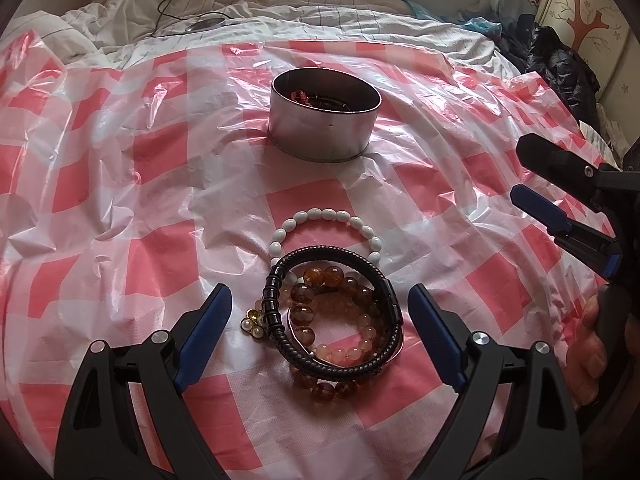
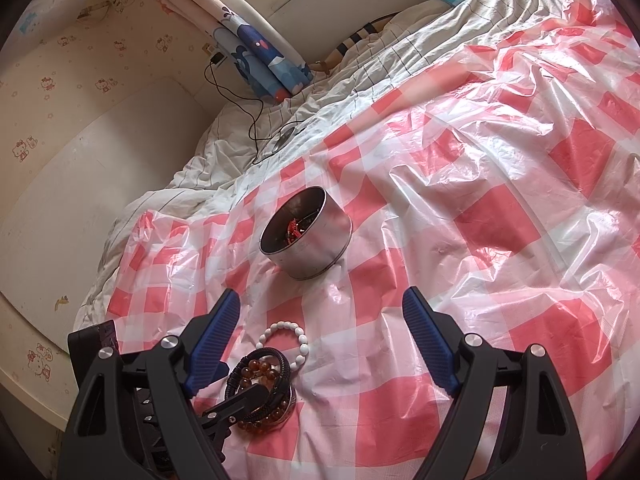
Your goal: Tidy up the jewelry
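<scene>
A pile of bracelets lies on the pink-and-white checked plastic sheet [image 1: 120, 200]: a white bead bracelet [image 1: 324, 216], a black braided bracelet [image 1: 332, 364], an amber bead bracelet [image 1: 304, 314] and a pale pink bead one [image 1: 348, 352]. My left gripper [image 1: 320, 288] hangs open over the pile, its blue pads on either side and not touching it. Beyond stands a round metal tin [image 1: 324, 128] with red jewelry inside. My right gripper [image 2: 320, 294] is open and empty, pointing between the pile [image 2: 260, 364] and the tin [image 2: 316, 256]. One left finger [image 2: 240, 400] crosses the pile.
A small gold-and-pearl piece [image 1: 252, 326] lies left of the pile. The sheet covers a rumpled white quilt [image 2: 360, 80] with a black cable [image 2: 256, 120] on it. Black bags [image 1: 560, 64] sit at the far right. A hand [image 1: 600, 340] holds the right gripper.
</scene>
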The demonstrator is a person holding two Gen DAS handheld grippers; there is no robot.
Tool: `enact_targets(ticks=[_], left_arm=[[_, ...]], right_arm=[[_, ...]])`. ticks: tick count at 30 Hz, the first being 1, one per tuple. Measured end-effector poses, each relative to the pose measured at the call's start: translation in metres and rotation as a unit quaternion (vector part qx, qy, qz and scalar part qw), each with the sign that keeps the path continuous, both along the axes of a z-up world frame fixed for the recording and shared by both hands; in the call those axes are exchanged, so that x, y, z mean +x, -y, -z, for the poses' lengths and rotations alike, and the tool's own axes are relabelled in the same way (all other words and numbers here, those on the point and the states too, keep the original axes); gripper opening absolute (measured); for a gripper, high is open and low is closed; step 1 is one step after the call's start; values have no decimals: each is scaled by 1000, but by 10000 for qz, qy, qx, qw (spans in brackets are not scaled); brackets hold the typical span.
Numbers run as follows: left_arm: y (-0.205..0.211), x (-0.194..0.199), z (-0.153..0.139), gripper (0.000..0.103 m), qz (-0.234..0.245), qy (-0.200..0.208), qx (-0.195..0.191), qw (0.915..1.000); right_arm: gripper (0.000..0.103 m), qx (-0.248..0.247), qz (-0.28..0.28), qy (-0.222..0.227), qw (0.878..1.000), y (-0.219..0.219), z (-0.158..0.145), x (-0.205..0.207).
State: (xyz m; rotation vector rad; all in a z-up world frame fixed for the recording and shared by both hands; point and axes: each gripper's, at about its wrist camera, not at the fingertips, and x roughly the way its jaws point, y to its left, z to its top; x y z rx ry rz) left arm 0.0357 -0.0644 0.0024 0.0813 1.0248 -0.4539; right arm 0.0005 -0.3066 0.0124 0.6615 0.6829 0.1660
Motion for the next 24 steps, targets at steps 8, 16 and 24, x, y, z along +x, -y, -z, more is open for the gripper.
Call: enact_targets(ticks=[8,16,24], left_arm=[[1,0,0,86,11,2,24,10000],[2,0,1,86,35,8,76,10000],[2,0,1,86,58,9,120,9999]], right_arm=[[80,2,2,-5,10000,0,0,0],[80,-2,3,-5,10000,0,0,0],[80,1,4,-4,10000,-1,0,0]])
